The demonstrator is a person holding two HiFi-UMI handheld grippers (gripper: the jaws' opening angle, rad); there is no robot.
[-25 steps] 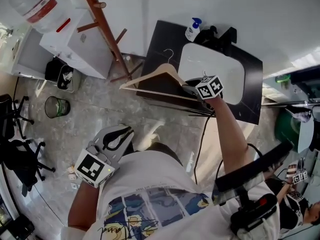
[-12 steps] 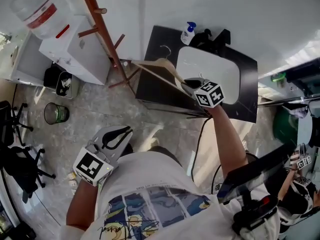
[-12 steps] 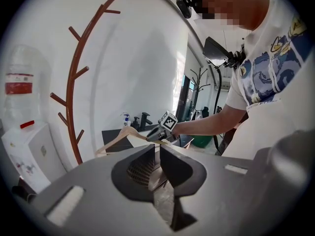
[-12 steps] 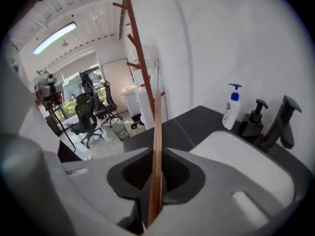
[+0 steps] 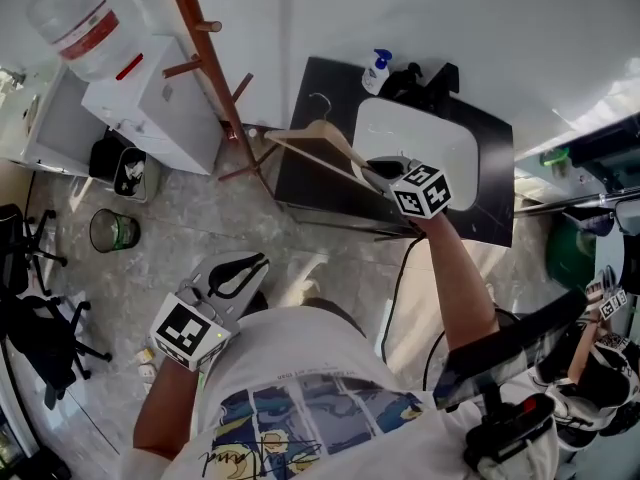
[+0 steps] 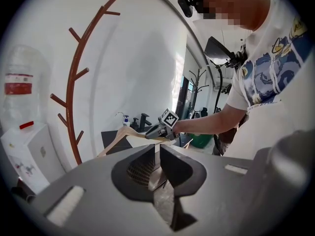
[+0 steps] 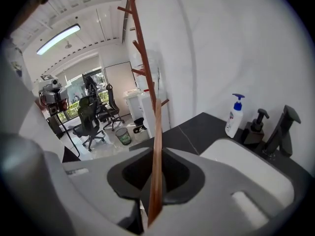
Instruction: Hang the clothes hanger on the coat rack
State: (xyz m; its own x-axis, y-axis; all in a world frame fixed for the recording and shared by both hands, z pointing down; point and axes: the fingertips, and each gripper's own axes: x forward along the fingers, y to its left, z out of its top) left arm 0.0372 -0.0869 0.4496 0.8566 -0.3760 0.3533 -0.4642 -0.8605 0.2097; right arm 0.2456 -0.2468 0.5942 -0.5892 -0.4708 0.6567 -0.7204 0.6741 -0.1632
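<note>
Wooden hanger (image 7: pixel 156 146) is gripped edge-on by the right gripper (image 5: pixel 375 171). Its jaws have just been closing and now press the wood from both sides. The hanger is held in the air to the right of the rack (image 5: pixel 210 63), above the dark counter (image 5: pixel 497 178). Its free end is near the rack's lower stem, and it is not yet hung on any peg. Left gripper (image 6: pixel 158 156) is held low, well apart from the rack, with its jaws drawn together and nothing between them.
</note>
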